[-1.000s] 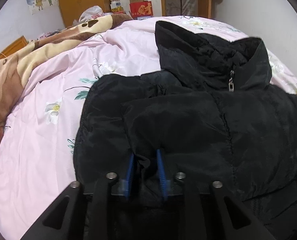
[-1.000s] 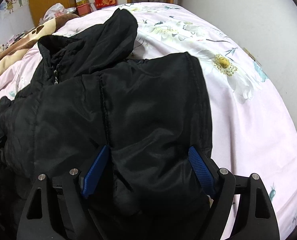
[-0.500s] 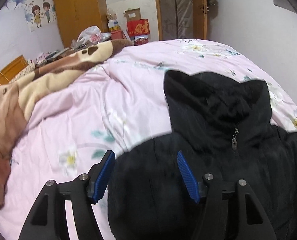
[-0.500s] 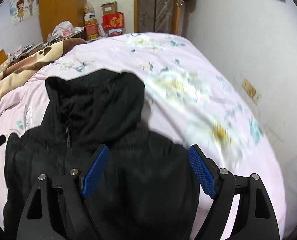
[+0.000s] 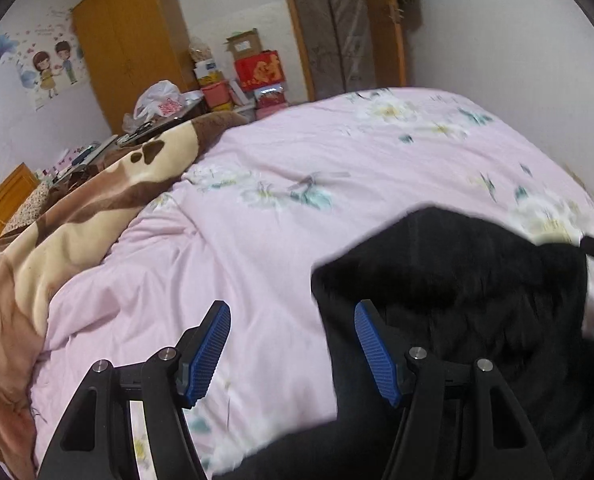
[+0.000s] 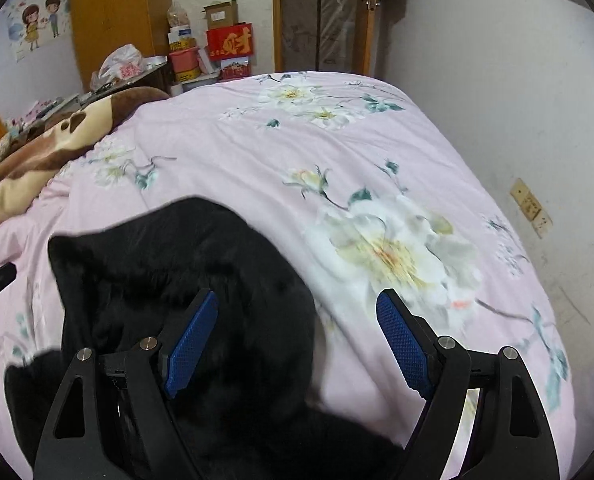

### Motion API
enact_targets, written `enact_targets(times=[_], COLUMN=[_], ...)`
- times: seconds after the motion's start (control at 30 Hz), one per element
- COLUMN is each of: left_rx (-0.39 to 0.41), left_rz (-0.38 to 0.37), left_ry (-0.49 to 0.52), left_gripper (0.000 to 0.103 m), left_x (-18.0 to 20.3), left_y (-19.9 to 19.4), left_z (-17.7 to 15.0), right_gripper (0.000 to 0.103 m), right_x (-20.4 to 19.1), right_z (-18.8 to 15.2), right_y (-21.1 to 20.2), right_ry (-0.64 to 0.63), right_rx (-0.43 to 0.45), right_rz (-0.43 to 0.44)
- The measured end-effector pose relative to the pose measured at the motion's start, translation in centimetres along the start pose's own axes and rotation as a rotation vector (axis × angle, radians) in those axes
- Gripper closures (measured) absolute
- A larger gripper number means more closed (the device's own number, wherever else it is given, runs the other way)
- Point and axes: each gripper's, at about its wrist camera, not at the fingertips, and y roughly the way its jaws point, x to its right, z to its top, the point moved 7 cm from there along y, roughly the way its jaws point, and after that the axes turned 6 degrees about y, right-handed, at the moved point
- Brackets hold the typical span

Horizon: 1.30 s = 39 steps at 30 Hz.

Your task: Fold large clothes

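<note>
A black padded jacket (image 5: 469,300) lies on the pink flowered bedcover (image 5: 297,208), its hood pointing away from me. My left gripper (image 5: 293,356) is open and empty, raised over the jacket's left edge and the bare cover. My right gripper (image 6: 297,344) is open and empty, raised over the jacket's (image 6: 185,280) right edge; the right finger hangs over the cover (image 6: 377,184). The other gripper's tip shows at the left wrist view's right edge and the right wrist view's left edge.
A brown and cream blanket (image 5: 77,220) lies along the bed's left side. A white wall (image 6: 517,100) runs along the right side. A wooden wardrobe (image 5: 133,44), boxes (image 5: 257,68) and a door stand beyond the far end.
My left gripper let go of the jacket and opened. Both grippers lifted and drew back toward the jacket's near end, so more bedcover and room show. The jacket stays folded on the bed.
</note>
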Motion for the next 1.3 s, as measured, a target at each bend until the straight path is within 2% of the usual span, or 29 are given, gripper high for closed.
enact_targets(times=[0.07,0.1,0.17,0.2,0.23,0.33,0.5,0.63,0.7,0.77,0.8,0.87,0.9,0.97,1.03,1.07,1.13,1.23,1.3], left_rx=[0.011,0.009,-0.004,-0.004,-0.002,-0.022,-0.057,-0.086,-0.128,-0.150,-0.145,-0.184,-0.213,-0.214,-0.159,-0.128,-0.053,0.034,0.024], left_rz=[0.006,0.014,0.050,0.064,0.057,-0.011,-0.013,0.025,0.042,0.072,0.093,0.129,0.131,0.088,0.028,0.023,0.015,0.027,0.056], left_ry=[-0.032,-0.017,0.059,0.092,0.102,0.084,0.070,0.034,0.025,0.026,0.051,0.092,0.086,0.021,-0.027,-0.034,-0.064,-0.146,-0.163], left_gripper=[0.039,0.039,0.039,0.039,0.039,0.039,0.039,0.039,0.039,0.039,0.039,0.039,0.039,0.039,0.039,0.039,0.039,0.038,0.033], left_x=[0.0,0.4,1.7,2.5,3.2,5.1,5.9,4.7,4.2,3.5,3.2,2.5,2.0,1.1,0.5,0.3,-0.3,-1.8,-2.3], left_y=[1.2,1.9,3.5,4.1,4.5,5.6,6.9,7.7,8.6,9.3,9.4,10.2,10.7,10.8,9.9,9.3,7.7,5.9,6.1], left_z=[1.7,2.3,3.4,3.7,4.0,3.9,2.0,1.0,0.5,-0.3,-0.6,-1.6,-2.3,-3.1,-2.7,-2.3,-0.8,1.6,2.8], right_gripper=[0.022,0.022,0.024,0.037,0.055,0.062,0.065,0.065,0.065,0.065,0.065,0.065,0.065,0.065,0.065,0.065,0.055,0.055,0.055], right_x=[0.2,0.2,0.1,0.1,0.0,-1.5,-3.0,-3.0,-2.5,-2.1,-2.0,-1.9,-1.9,-2.0,-1.6,-1.4,-0.4,1.2,2.3], right_z=[1.3,1.8,2.0,1.9,1.4,-0.8,-4.7,-7.5,-8.3,-8.2,-7.9,-7.2,-6.9,-6.0,-4.0,-3.3,-1.4,-0.1,0.1], right_y=[1.3,2.4,4.6,5.8,6.5,6.9,5.1,4.7,5.3,5.2,4.7,3.9,3.5,2.6,1.1,0.6,0.5,2.2,4.0], right_ry=[0.068,0.102,0.088,0.068,0.056,0.042,-0.146,-0.338,-0.378,-0.349,-0.336,-0.335,-0.329,-0.293,-0.210,-0.172,-0.093,-0.027,0.018], right_rx=[-0.005,-0.026,-0.096,-0.134,-0.170,-0.256,-0.280,-0.275,-0.284,-0.290,-0.273,-0.238,-0.225,-0.186,-0.078,-0.043,0.015,0.006,-0.046], right_rz=[0.032,0.044,0.001,-0.032,-0.030,0.100,0.124,0.017,-0.033,-0.026,-0.013,-0.001,0.017,0.062,0.098,0.108,0.082,0.015,-0.026])
